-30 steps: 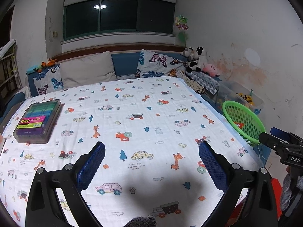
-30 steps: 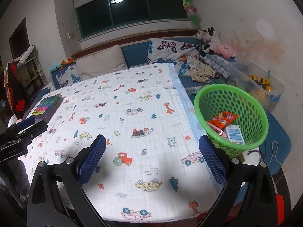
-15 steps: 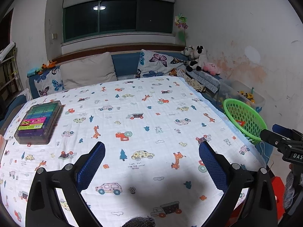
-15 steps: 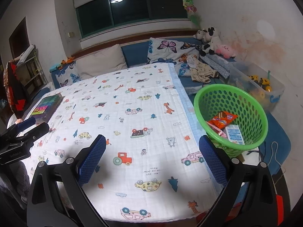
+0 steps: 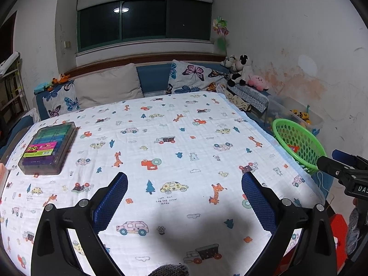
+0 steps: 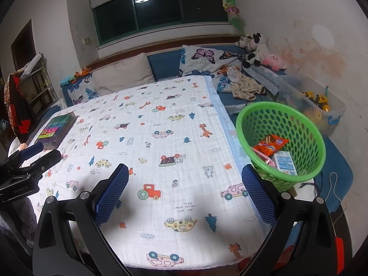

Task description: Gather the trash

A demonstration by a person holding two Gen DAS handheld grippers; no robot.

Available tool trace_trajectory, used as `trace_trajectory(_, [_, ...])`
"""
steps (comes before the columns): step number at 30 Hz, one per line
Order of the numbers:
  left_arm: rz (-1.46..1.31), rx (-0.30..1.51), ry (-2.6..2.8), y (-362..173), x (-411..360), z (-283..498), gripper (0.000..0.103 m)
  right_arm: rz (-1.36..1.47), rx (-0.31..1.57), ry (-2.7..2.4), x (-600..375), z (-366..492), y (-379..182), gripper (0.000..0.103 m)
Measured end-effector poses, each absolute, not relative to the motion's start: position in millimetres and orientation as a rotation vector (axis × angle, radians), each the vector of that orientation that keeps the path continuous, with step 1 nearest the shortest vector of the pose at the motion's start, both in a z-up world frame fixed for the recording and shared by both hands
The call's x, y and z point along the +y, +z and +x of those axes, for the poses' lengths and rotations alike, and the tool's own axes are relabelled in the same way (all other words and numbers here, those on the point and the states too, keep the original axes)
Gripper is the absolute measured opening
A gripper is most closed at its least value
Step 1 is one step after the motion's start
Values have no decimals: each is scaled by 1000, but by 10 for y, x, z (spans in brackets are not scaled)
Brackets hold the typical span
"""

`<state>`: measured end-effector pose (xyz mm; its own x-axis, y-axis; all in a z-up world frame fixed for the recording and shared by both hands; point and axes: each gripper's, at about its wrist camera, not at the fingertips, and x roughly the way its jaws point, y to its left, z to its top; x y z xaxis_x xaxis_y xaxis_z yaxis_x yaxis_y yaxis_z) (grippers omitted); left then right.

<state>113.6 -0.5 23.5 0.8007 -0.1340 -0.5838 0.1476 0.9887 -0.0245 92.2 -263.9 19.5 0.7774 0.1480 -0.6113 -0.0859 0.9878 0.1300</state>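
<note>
Both my grippers held forward, spread wide, gripping nothing.

My left gripper [image 5: 184,193] points ahead and slightly down, its blue-padded fingers [image 5: 111,201] far apart with an empty gap between them. My right gripper [image 6: 185,192] sits just beside it at about the same height, equally spread and empty, angled the same way. Each one's black tip shows at the edge of the other's view, so the two are close together.
</note>
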Motion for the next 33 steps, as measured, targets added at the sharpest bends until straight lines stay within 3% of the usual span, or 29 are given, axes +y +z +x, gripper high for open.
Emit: trace_trajectory(33, [24, 627, -154, 206, -45, 1123, 96, 102, 670, 113, -2681, 900, 173, 99])
